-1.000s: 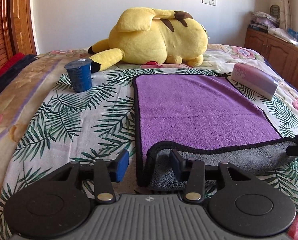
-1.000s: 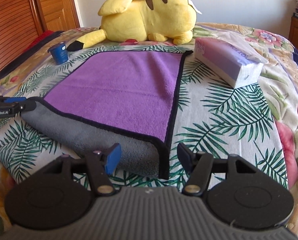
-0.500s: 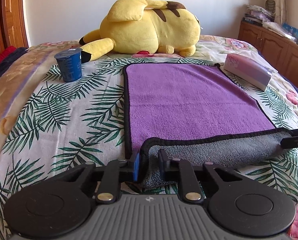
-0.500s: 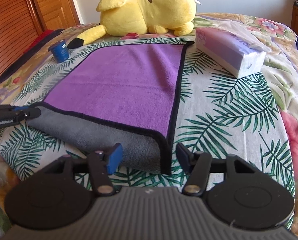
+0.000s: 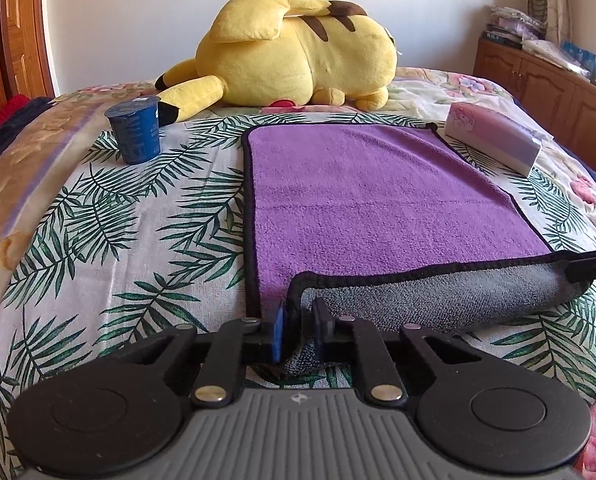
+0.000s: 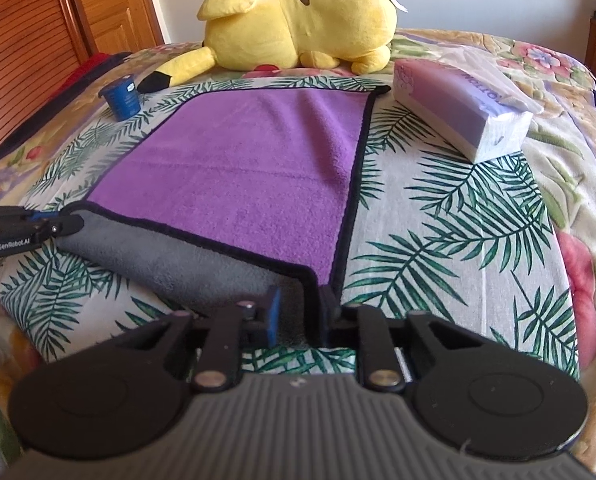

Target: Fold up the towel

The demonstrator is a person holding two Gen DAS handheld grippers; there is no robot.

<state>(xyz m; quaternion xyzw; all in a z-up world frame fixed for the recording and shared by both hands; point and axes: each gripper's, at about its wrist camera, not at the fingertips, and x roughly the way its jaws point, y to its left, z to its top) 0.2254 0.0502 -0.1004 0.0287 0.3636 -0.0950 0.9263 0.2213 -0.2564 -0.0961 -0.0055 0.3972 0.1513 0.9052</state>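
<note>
A purple towel (image 5: 378,200) with a black hem and grey underside lies flat on the bed; it also shows in the right wrist view (image 6: 249,168). Its near edge is turned up, showing the grey side (image 5: 438,300). My left gripper (image 5: 298,328) is shut on the towel's near left corner. My right gripper (image 6: 300,316) is closed on the near right corner, with the black hem between the pads. Each gripper shows at the edge of the other's view: the right one (image 5: 594,264) and the left one (image 6: 25,228).
A big yellow plush (image 5: 293,56) lies at the towel's far end. A blue cup (image 5: 135,130) stands far left. A tissue pack (image 5: 498,140) lies at the far right. The bedspread (image 5: 117,240) has a leaf print. A wooden cabinet (image 5: 546,80) stands right.
Both grippers closed: the left one first onto the near left corner, then the right one onto the near right corner. The towel's near edge has lifted slightly.
</note>
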